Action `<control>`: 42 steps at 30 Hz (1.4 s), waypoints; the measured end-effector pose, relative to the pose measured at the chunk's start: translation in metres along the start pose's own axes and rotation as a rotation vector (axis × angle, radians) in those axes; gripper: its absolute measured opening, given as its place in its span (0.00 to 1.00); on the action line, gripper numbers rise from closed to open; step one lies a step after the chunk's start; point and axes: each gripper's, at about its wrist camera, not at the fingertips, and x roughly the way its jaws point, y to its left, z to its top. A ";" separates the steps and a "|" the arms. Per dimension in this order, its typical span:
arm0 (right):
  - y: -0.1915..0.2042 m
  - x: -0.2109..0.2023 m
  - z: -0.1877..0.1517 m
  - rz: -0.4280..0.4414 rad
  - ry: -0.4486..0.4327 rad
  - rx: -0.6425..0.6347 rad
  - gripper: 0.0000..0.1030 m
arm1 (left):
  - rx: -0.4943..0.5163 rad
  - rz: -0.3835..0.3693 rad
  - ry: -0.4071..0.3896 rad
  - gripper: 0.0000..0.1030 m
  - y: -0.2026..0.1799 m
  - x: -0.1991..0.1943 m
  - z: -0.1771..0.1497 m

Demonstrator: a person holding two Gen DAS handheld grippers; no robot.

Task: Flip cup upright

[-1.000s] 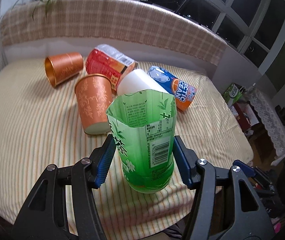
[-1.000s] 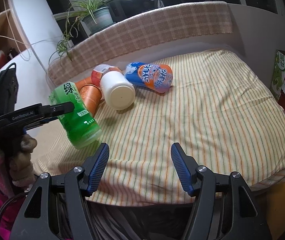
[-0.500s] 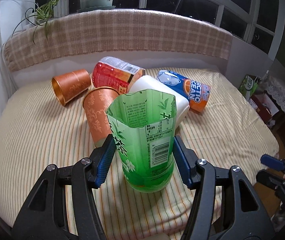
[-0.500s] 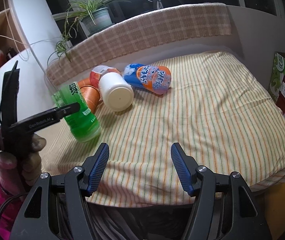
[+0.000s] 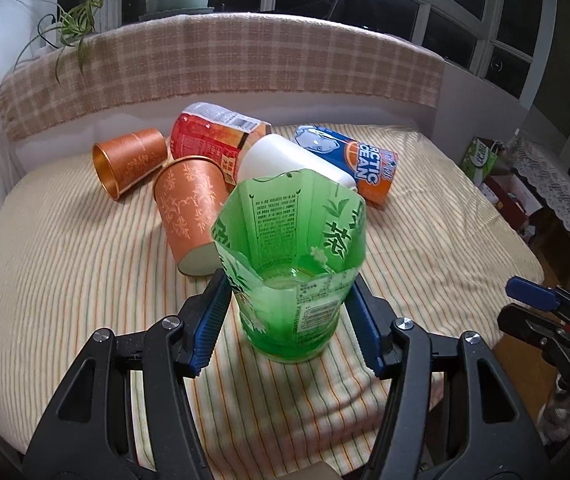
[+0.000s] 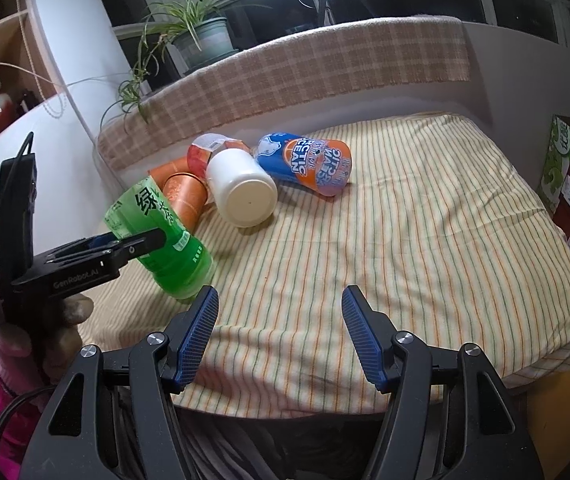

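Note:
A green cut-off bottle cup [image 5: 291,276] stands nearly upright, mouth up, its base on the striped cloth [image 5: 65,280]. My left gripper [image 5: 289,320] has its blue pads on both sides of the cup's lower body, shut on it. In the right wrist view the same cup [image 6: 161,236] leans slightly, held by the left gripper [image 6: 125,246] at the table's left front. My right gripper [image 6: 281,332] is open and empty above the front edge of the cloth.
Behind the green cup lie several tipped cups: an orange patterned cup [image 5: 187,216], a copper cup [image 5: 127,162], a red-labelled cup [image 5: 213,140], a white cup [image 5: 285,158] and a blue-orange cup [image 5: 359,164]. A checked backrest [image 5: 221,60] runs along the back.
The left gripper has tilted the green cup from leaning to nearly upright and lowered its base onto the cloth. The right gripper has stayed still.

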 end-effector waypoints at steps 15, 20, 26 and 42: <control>0.011 -0.013 0.002 -0.005 -0.069 -0.037 0.62 | 0.030 0.012 -0.042 0.83 0.004 -0.030 -0.021; 0.022 -0.021 0.005 -0.025 -0.129 -0.077 0.66 | 0.032 0.104 -0.175 0.83 0.005 -0.066 -0.027; 0.033 -0.030 0.009 -0.064 -0.213 -0.105 0.79 | 0.021 0.184 -0.345 0.98 0.004 -0.104 -0.027; 0.042 -0.042 0.013 -0.156 -0.312 -0.128 0.79 | 0.015 0.250 -0.411 0.99 0.000 -0.128 -0.028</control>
